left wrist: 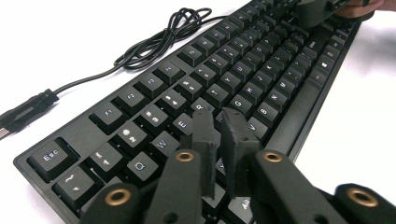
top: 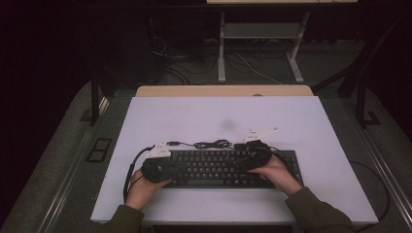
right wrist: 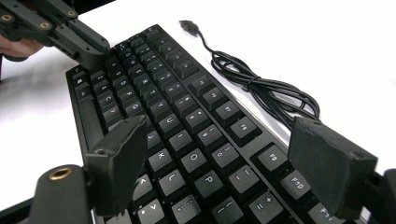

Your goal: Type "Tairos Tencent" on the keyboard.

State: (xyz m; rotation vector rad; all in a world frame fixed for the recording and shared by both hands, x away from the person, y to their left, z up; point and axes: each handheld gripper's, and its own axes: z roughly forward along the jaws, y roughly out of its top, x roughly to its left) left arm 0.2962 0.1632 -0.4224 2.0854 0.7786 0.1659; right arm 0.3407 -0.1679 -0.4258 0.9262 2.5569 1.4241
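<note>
A black keyboard (top: 214, 167) (left wrist: 224, 70) (right wrist: 177, 116) lies on the white table (top: 194, 116) near its front edge. Its black cable (top: 209, 143) (left wrist: 159, 39) (right wrist: 261, 88) is bunched just behind it and ends in a loose USB plug (left wrist: 23, 114) (right wrist: 189, 24). My left gripper (top: 170, 170) (left wrist: 217, 114) hovers over the keyboard's left end, above the E and R keys; its jaws are all but together with nothing between them. My right gripper (top: 241, 162) (right wrist: 217, 123) is over the right half, jaws wide apart above the keys and gripping nothing.
A person's hands and green sleeves (top: 316, 211) come in from the bottom. Behind the white top runs a wooden desk edge (top: 223, 91). Farther back, the white legs of another table (top: 221, 48) stand among floor cables. Bare white surface lies behind the keyboard.
</note>
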